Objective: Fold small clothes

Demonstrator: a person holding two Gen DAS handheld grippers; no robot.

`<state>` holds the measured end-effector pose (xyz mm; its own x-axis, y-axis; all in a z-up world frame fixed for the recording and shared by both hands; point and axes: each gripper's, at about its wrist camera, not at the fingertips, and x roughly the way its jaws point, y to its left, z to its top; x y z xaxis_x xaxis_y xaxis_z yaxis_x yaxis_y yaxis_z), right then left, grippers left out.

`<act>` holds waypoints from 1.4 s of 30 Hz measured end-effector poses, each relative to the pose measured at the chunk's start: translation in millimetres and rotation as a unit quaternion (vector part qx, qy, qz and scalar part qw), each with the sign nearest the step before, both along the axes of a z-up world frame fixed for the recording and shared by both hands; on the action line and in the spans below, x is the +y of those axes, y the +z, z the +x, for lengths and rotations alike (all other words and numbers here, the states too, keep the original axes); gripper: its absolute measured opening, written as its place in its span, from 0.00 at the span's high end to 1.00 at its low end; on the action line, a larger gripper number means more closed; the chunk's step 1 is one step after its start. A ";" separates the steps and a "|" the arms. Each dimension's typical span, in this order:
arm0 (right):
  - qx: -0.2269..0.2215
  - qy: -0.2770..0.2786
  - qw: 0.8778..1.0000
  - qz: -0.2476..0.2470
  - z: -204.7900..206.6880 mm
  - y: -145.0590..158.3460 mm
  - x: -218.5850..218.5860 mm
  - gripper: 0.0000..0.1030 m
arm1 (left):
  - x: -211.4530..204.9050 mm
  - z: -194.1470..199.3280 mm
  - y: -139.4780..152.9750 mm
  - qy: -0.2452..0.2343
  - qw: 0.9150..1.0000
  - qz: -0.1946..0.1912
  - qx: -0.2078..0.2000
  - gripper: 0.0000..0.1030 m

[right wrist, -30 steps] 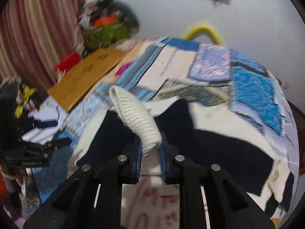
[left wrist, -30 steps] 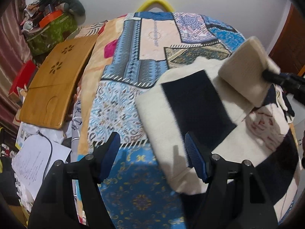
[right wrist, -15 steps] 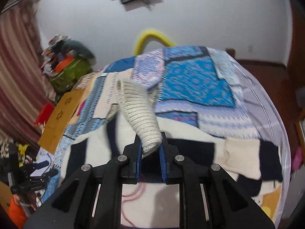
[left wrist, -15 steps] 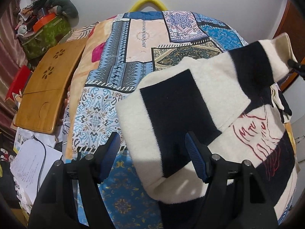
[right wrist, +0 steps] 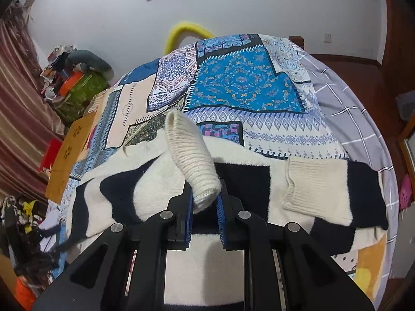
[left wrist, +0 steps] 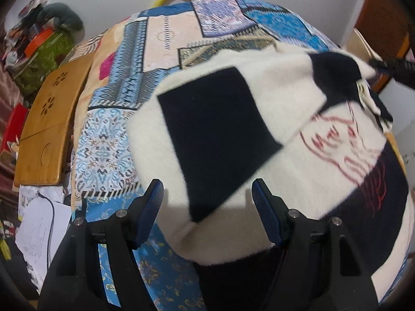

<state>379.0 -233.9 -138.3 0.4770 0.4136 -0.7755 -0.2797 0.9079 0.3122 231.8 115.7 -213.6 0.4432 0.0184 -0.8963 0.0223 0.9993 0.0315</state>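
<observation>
We see red stitched lettering on the sweater (left wrist: pixel 337 155), too blurred to read. The fuzzy cream-and-navy knit sweater lies across the near edge of the patchwork bedspread (left wrist: pixel 166 41), its long axis running side to side. Our left gripper (left wrist: pixel 208 202) hangs spread above it. Our right gripper (right wrist: pixel 205 204) pinches a ribbed cream cuff (right wrist: pixel 192 160), sleeve drawn across the body.

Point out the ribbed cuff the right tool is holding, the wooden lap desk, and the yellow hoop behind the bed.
ribbed cuff (right wrist: pixel 193 160), right wrist view, middle of the cream ribbing.
wooden lap desk (left wrist: pixel 49 127), left wrist view, flat top below the flower cutouts.
yellow hoop (right wrist: pixel 186 29), right wrist view, top of the arc.
</observation>
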 end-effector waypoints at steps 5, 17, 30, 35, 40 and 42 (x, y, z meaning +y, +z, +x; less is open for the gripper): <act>0.010 0.004 1.000 -0.005 1.2 -6.3 4.2 0.86 | -16.7 2.4 -14.3 -0.019 0.999 0.032 0.010 0.32; 0.016 0.005 1.000 -0.001 -2.5 -10.3 2.9 0.86 | -53.9 23.8 -14.9 -0.056 0.993 0.103 -0.031 0.91; 0.038 0.000 0.999 0.006 -11.3 -32.4 -16.7 0.86 | -22.7 0.1 21.0 -0.028 0.999 0.007 -0.045 0.92; 0.045 -0.015 0.999 -0.019 -13.1 -48.7 -23.9 0.81 | -27.2 1.2 5.6 -0.027 1.000 0.002 -0.016 0.92; 0.047 -0.027 0.998 -0.041 -12.6 -54.2 -37.1 0.81 | -24.0 -0.2 1.7 -0.021 1.000 -0.003 -0.006 0.85; 0.048 -0.029 0.997 -0.043 -13.3 -54.6 -41.7 0.81 | -23.4 -1.6 5.0 -0.020 1.000 -0.001 -0.008 0.77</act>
<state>365.7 -275.6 -192.9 0.4204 0.3162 -0.8505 -0.1977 0.9467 0.2543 230.2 92.3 -208.6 0.4574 -0.0013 -0.8893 0.0616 0.9976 0.0303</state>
